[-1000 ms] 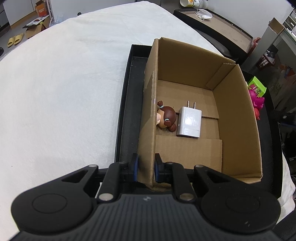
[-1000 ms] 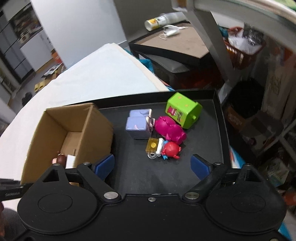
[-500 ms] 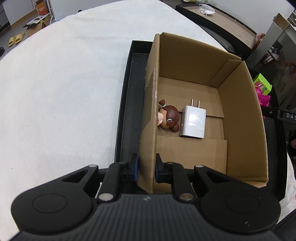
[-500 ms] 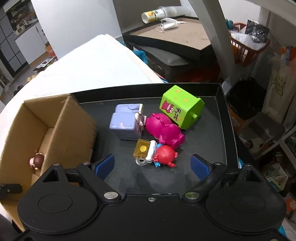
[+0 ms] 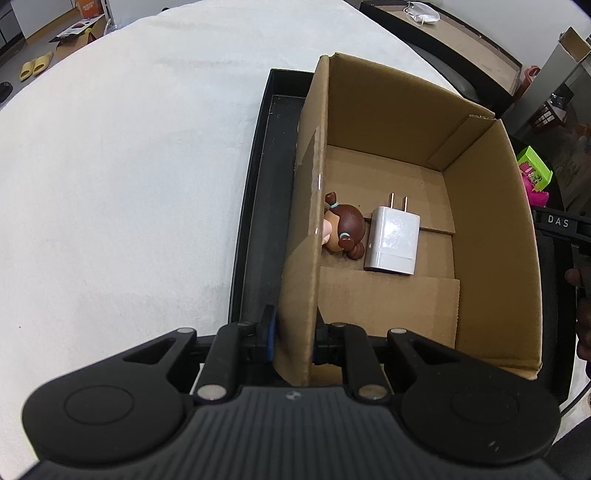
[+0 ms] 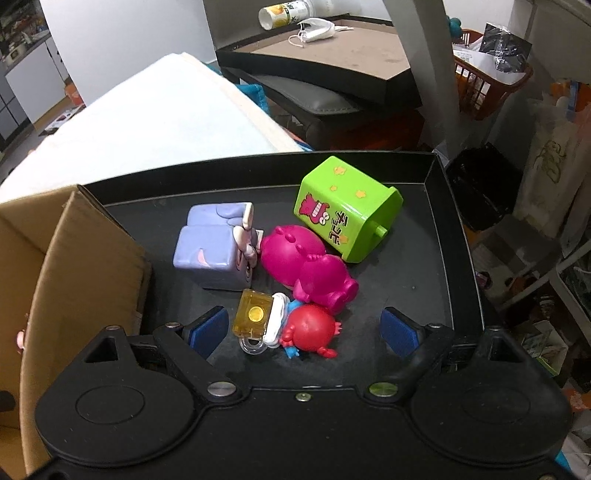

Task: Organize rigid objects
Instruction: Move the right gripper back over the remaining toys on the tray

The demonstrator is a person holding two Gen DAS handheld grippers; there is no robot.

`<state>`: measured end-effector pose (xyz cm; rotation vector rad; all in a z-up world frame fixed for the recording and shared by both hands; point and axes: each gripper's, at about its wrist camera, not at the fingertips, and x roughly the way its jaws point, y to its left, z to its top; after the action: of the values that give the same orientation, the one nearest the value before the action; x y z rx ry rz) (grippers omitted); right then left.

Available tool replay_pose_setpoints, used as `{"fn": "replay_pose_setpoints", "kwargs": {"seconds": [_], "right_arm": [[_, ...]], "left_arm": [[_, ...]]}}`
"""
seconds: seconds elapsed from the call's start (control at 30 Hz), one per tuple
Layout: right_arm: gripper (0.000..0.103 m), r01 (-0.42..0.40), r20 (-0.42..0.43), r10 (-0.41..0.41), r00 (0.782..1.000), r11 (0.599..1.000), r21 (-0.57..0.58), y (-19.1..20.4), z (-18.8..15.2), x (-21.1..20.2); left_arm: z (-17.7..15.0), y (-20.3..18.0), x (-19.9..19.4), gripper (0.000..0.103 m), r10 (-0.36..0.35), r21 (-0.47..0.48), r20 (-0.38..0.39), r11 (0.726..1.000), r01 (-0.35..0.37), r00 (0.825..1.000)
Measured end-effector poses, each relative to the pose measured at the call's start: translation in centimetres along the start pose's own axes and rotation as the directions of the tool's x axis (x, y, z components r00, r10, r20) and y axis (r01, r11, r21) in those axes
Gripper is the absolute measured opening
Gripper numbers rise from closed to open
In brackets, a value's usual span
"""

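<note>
Left wrist view: the left gripper [image 5: 293,330] at lower centre is clenched on the near-left wall of the open brown cardboard box [image 5: 491,229]. On the box floor lie a brown-haired doll figure [image 5: 341,232] and a white plug-in charger [image 5: 393,240], touching.

Right wrist view: the right gripper [image 6: 304,328] is spread wide, grasping nothing, over the black tray [image 6: 436,236]. Between its blue pads [image 6: 207,328] lies a small red figure [image 6: 308,328], with a magenta toy [image 6: 306,264], lilac block [image 6: 214,245] and green toy bin [image 6: 347,208] behind.

A white bedsheet [image 5: 129,166] spreads beside the black tray [image 6: 436,229]; beyond the tray (on a brown tabletop [image 6: 332,48]) lie a face mask [image 6: 314,31] and a toppled cup [image 6: 284,14].
</note>
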<state>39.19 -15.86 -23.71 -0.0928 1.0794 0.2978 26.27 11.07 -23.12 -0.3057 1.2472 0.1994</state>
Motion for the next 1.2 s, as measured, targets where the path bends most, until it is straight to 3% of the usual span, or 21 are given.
{"fn": "replay_pose_setpoints", "kwargs": {"seconds": [0.23, 0.3, 0.33, 0.37, 0.93, 1.2], "right_arm": [[0.085, 0.041, -0.013, -0.042, 0.999, 0.998, -0.058, 0.7, -0.5, 0.5], [0.074, 0.032, -0.024, -0.034, 0.999, 0.997, -0.067, 0.8, -0.7, 0.4], [0.062, 0.035, -0.019, -0.037, 0.999, 0.996, -0.077, 0.9, -0.9, 0.2], [0.059, 0.042, -0.016, -0.044, 0.999, 0.995, -0.086, 1.0, -0.9, 0.0], [0.059, 0.055, -0.042, -0.059, 0.997, 0.995, -0.089, 0.8, -2.9, -2.8], [0.059, -0.03, -0.02, 0.029, 0.999, 0.999, -0.03, 1.4, -3.0, -6.0]], "left_arm": [[-0.2, 0.1, 0.2, 0.016, 0.005, -0.015, -0.002, 1.0, -0.005, 1.0], [-0.2, 0.0, 0.2, 0.016, 0.007, -0.016, -0.005, 1.0, -0.007, 1.0], [-0.2, 0.0, 0.2, 0.016, 0.008, -0.016, -0.006, 1.0, -0.008, 1.0], [-0.2, 0.0, 0.2, 0.016, 0.01, -0.015, -0.005, 1.0, -0.01, 1.0], [-0.2, -0.3, 0.2, 0.016, 0.02, 0.0, 0.0, 1.0, -0.02, 1.0], [-0.2, -0.2, 0.2, 0.016, 0.015, 0.004, 0.001, 1.0, -0.015, 1.0]]}}
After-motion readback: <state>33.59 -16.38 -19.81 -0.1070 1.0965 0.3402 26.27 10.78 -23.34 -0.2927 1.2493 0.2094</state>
